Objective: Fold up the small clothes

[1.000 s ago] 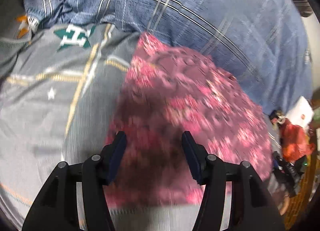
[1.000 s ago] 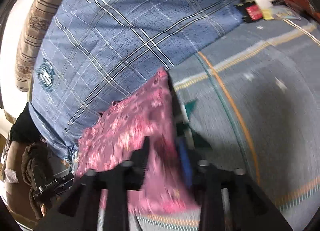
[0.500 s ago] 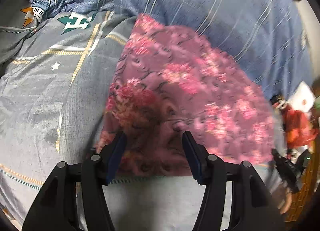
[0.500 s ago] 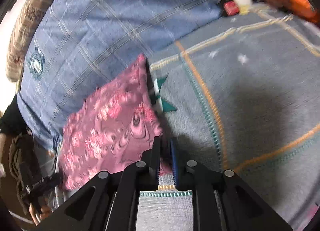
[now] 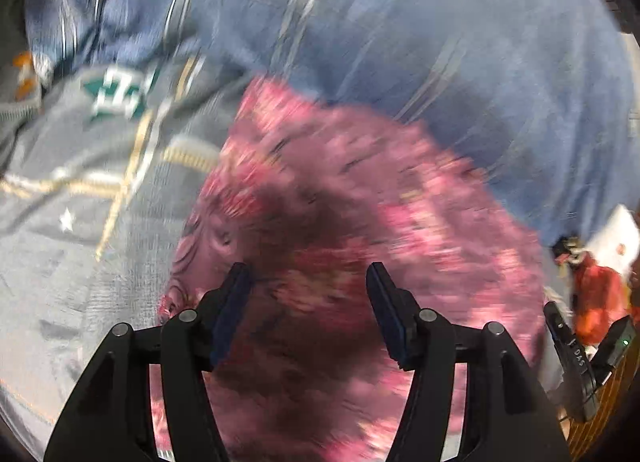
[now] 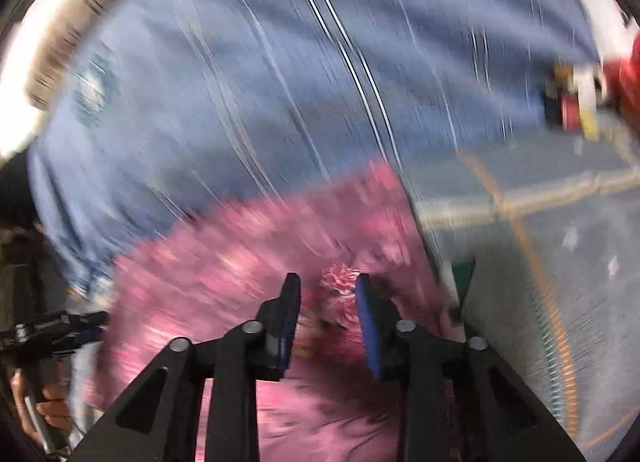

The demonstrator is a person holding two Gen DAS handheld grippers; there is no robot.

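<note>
While both jaws gape, pink garment (image 5: 360, 230) lies beneath them.

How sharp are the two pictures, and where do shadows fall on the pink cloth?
Left wrist view: motion blur smears the pink cloth and blue blanket; a dark shadow lies on the cloth ahead of the open left gripper, whose fingers are sharp. Right wrist view: stronger streaking over the blanket; the open right gripper stays crisp; no clear shadow shows.

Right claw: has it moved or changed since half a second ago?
Yes. The right claw, shut then, is now open, and sits over the pink garment instead of its edge by the grey sheet.
</note>
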